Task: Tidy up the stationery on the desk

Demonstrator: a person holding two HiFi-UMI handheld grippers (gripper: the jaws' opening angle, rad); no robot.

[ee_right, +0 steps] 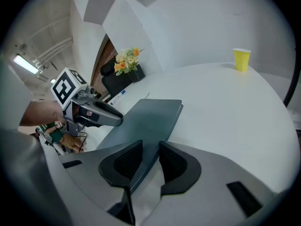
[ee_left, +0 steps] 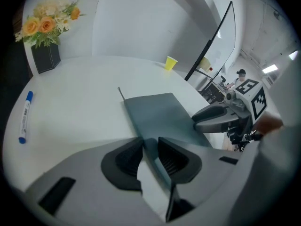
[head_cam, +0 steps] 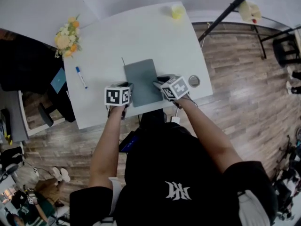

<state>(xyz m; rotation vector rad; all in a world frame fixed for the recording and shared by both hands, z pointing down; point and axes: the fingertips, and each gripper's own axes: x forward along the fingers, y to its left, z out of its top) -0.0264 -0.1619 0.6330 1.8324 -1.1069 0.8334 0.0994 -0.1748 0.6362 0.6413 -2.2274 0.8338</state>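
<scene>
Near edge of desk: both forearms reach in from below in the head view, one gripper per hand.

Left gripper (ee_left: 150, 146): fingers clamped on the near left edge of the grey notebook (head_cam: 141, 79). The cover edge fills the gap between the ribbed pads.

Right gripper (ee_right: 150, 147): fingers likewise closed on the notebook's near right edge, with the thin board running up between the pads. Each gripper's view shows the other across the notebook.

Notebook: closed, dark grey-green, lying lengthwise away from the person at the near middle of the white desk (head_cam: 136, 36). Its near end is close to the desk's near edge and its far end is flat on the top. Whether the near end is lifted, cannot tell. A thin dark strand (ee_left: 121, 93) sticks out at its far left corner; cannot tell what it is.

Right of the notebook, near: round grey cable port (head_cam: 194, 81) set in the desk top.

Left of the notebook, apart from it: blue-capped marker (head_cam: 81, 77) lying on the desk.

Far left corner: orange and cream flowers (head_cam: 67, 36) in a dark square pot.

Far right corner: yellow cup (head_cam: 177, 11), upright, well apart from everything else.
</scene>
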